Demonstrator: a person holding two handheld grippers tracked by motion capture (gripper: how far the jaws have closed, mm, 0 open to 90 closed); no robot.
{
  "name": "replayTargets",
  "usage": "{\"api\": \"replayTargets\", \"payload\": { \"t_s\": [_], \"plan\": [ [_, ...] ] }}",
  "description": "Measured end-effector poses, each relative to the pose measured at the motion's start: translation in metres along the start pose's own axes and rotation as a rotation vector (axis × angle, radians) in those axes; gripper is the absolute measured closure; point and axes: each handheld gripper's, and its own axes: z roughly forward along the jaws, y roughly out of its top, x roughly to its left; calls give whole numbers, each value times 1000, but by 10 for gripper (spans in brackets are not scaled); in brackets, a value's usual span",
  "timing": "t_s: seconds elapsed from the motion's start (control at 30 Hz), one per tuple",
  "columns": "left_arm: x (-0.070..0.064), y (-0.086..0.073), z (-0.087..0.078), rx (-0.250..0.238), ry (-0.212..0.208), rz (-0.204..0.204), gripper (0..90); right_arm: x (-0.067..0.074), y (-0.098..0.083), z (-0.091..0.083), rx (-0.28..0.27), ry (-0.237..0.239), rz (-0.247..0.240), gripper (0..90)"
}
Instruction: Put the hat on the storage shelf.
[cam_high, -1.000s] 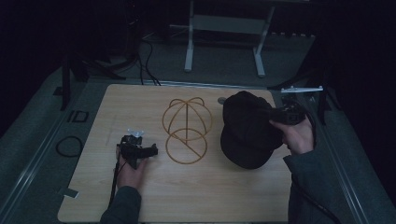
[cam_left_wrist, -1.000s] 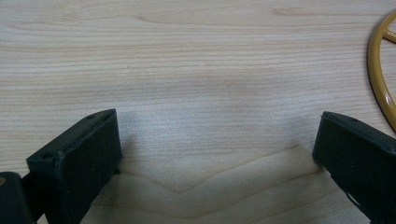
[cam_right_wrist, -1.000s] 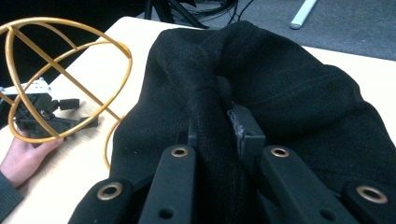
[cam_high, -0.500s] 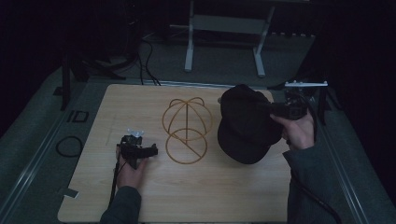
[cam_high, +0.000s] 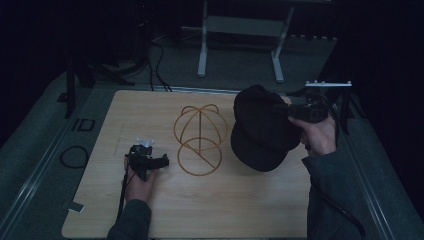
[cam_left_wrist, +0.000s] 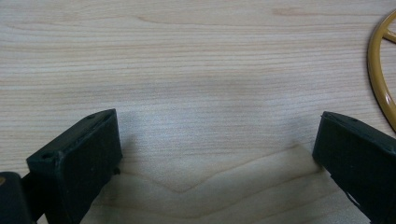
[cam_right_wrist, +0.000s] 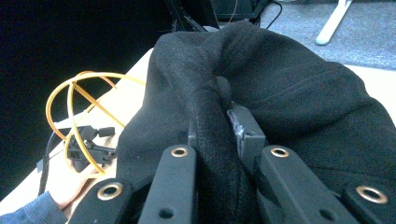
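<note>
hidden: right gripper pads — likely under cap fold | cut off: wire frame

The high view looks forward and down over the whole table. The left gripper view sits close above the wood, beside the wire frame. The right gripper view faces across the table; it shares that frame with both.
</note>
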Motion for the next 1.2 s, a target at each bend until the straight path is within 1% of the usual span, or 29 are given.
{"api": "replayTargets", "payload": {
  "t_s": [0.23,0.5,0.87,0.93,1.03,1.2],
  "plan": [
    [0,0,0,0,0,0,7,3,7,-1,-14,15,7,809],
    [0,0,0,0,0,0,7,8,16,0,-16,19,-5,809],
    [0,0,0,0,-1,0,7,17,27,-1,-38,56,-7,809],
    [0,0,0,0,-1,0,7,18,28,-1,-38,59,-7,809],
    [0,0,0,0,0,0,7,21,30,-1,-38,76,-11,809],
    [0,0,0,0,0,0,7,27,33,0,-36,87,-23,809]
  ]
}}
